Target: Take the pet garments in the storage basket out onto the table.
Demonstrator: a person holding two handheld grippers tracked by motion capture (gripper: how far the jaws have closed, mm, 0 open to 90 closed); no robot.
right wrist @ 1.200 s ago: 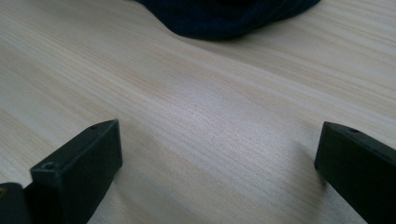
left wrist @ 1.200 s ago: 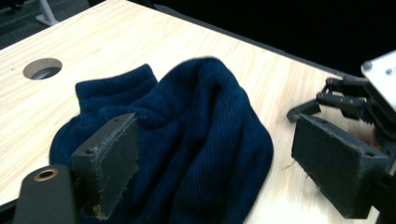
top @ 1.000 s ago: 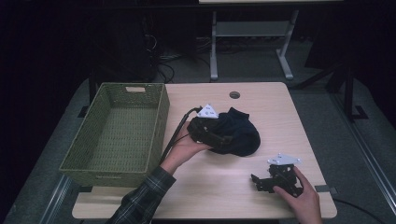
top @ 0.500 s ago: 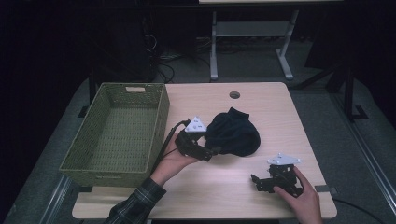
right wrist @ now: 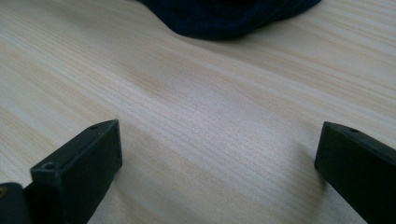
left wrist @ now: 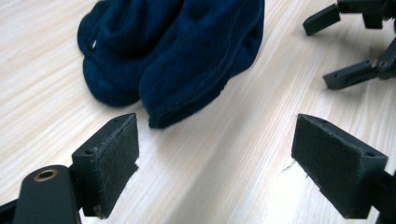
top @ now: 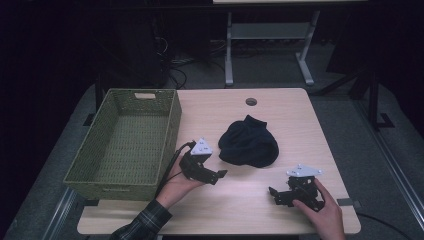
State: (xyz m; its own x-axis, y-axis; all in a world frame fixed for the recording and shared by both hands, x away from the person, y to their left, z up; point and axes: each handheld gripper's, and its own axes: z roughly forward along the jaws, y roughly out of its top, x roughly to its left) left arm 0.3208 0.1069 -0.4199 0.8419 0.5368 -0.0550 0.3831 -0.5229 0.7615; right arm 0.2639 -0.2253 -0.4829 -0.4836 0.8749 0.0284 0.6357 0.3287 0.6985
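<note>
Both the left gripper and right gripper gape empty on bare table beside the dark cloth

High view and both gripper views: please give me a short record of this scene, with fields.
surface: wooden table
cloth: dark blue knitted piece, bunched, lying on the table near its middle
basket: green woven basket, at the table's left side, nothing in it
left gripper: open, close to the cloth, not touching it
right gripper: open, low over bare wood, apart from the cloth
</note>
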